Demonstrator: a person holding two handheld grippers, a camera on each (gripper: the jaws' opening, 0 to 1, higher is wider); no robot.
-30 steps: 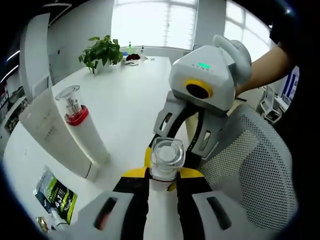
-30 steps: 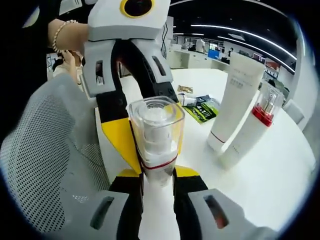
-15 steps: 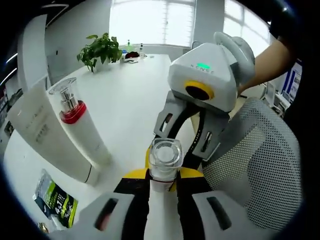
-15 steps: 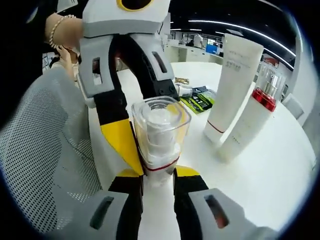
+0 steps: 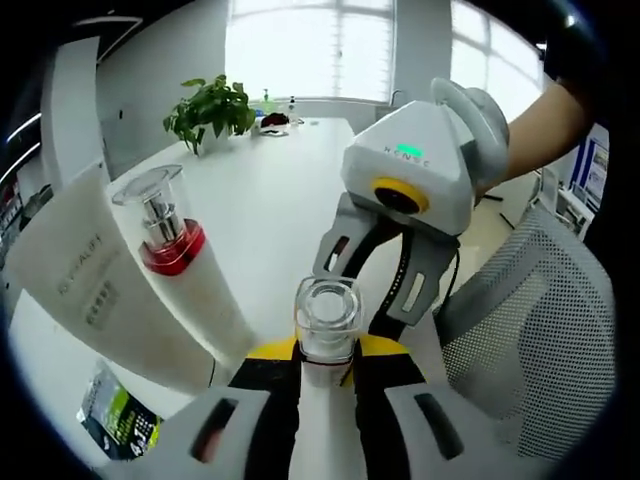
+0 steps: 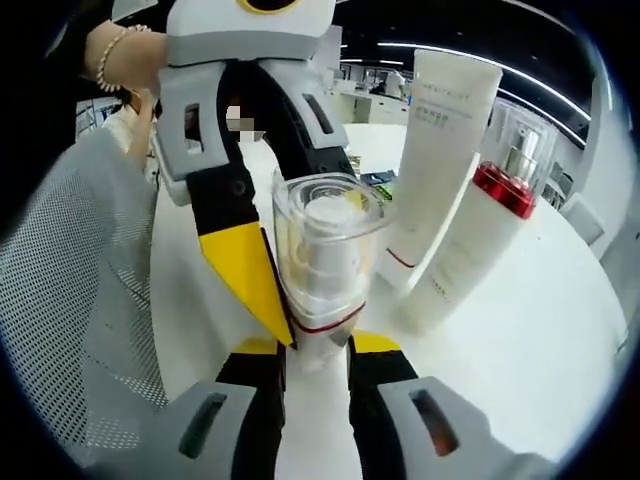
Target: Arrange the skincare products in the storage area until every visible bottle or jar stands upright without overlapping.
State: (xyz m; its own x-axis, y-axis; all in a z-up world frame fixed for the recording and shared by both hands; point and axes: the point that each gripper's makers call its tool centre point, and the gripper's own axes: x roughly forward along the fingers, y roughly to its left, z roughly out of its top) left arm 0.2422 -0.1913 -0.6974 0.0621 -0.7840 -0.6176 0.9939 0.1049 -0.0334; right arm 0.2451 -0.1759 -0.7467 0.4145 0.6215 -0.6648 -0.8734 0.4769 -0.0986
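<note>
A white bottle with a clear square cap (image 5: 327, 318) (image 6: 320, 255) is held above the white table (image 5: 270, 200). My left gripper (image 5: 327, 348) is shut on its body from below. My right gripper (image 6: 315, 348) is shut on the same bottle. In the left gripper view the right gripper (image 5: 368, 312) reaches down to the bottle from the right. A tall white tube (image 5: 85, 290) (image 6: 440, 140) stands on its cap. Beside it, touching or nearly so, stands a white pump bottle with a red collar and clear cap (image 5: 190, 275) (image 6: 470, 235).
A green sachet (image 5: 115, 420) lies flat by the tube's foot. A potted plant (image 5: 210, 105) and small items sit at the table's far end. A grey mesh chair (image 5: 540, 320) (image 6: 70, 300) stands against the table edge. A person's hand (image 6: 130, 65) holds the left gripper.
Both grippers have carried the clear-capped bottle closer to the tube and the red-collared bottle, which now look larger and nearer. The grip on the bottle is unchanged.
</note>
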